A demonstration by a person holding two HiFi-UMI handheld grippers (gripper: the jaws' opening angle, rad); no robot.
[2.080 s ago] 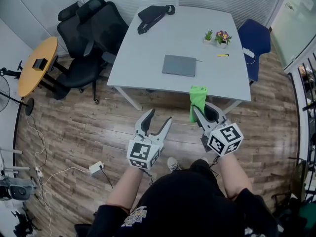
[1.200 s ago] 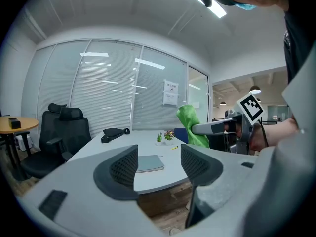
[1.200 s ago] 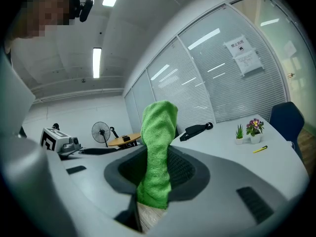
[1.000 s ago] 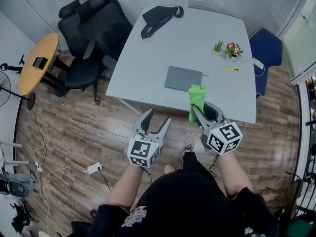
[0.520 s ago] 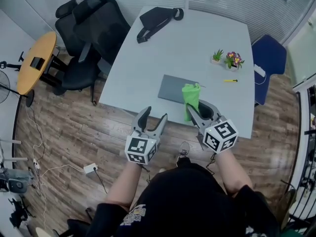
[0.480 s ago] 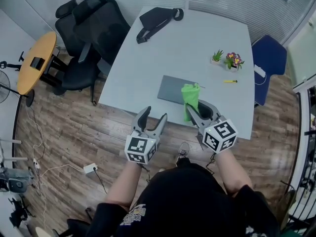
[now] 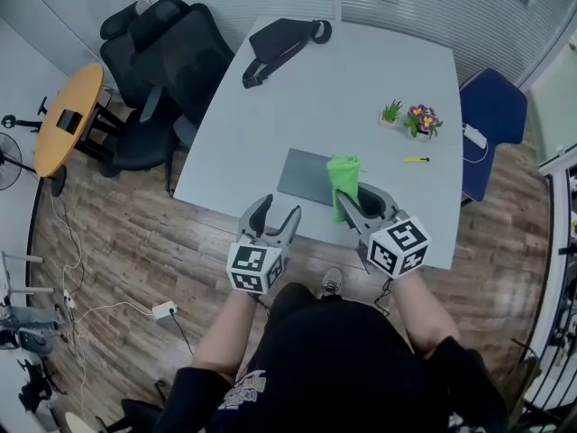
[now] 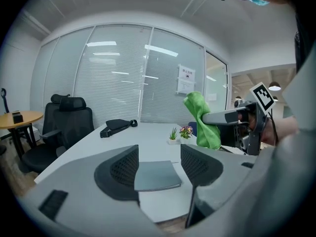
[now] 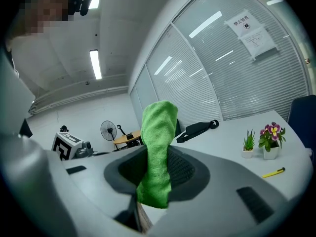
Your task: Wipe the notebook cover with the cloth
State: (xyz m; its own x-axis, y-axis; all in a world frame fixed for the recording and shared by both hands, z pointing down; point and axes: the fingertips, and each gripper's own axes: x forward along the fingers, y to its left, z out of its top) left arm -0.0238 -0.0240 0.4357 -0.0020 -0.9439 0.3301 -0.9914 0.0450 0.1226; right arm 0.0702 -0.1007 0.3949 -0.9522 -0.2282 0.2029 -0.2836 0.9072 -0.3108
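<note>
Cloth (image 9: 157, 152) upright between right gripper (image 7: 348, 206) jaws

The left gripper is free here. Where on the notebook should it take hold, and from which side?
Probably the notebook's near edge, by its left corner, coming in low from the person's side. It lies flat and thin on the table, so only an edge gives the left gripper's open jaws a pinch, and that one faces them.

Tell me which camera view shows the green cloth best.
The right gripper view: the green fabric cloth stands large in the centre, clamped between the tongs of the right gripper. The head view shows it small, from above. The left gripper view shows it from the side, in that gripper.
</note>
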